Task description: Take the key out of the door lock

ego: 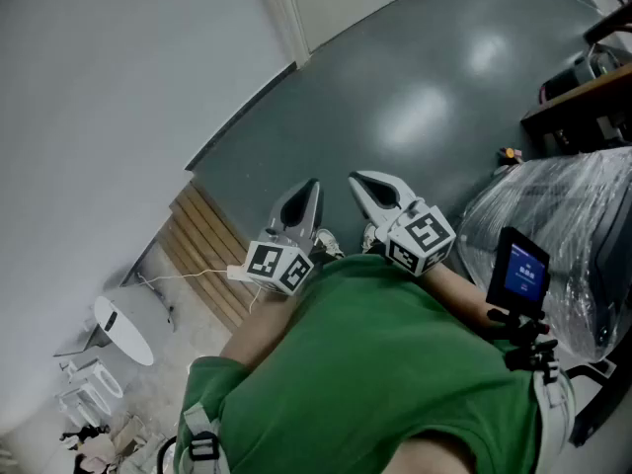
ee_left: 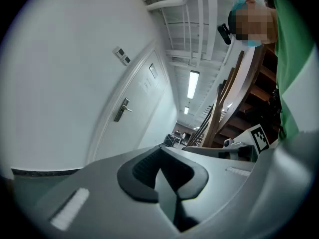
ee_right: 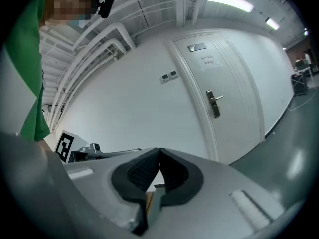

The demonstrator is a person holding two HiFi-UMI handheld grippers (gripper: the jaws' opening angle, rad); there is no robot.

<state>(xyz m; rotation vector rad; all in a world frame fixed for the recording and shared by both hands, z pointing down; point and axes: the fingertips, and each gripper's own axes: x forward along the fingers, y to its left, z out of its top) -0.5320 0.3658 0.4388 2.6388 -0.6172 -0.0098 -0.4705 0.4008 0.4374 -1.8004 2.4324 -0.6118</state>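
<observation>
Both the left gripper [ego: 302, 203] and the right gripper [ego: 375, 191] are clenched empty, well apart from the white door [ee_right: 234, 118]

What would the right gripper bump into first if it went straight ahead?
Probably the white wall, just left of the door; nothing shows in between. The right gripper is shut. How far is unclear.

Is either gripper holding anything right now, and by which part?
Nothing is held. The left gripper and the right gripper both have their fingers closed together with nothing between, away from the white panelled door.
</observation>
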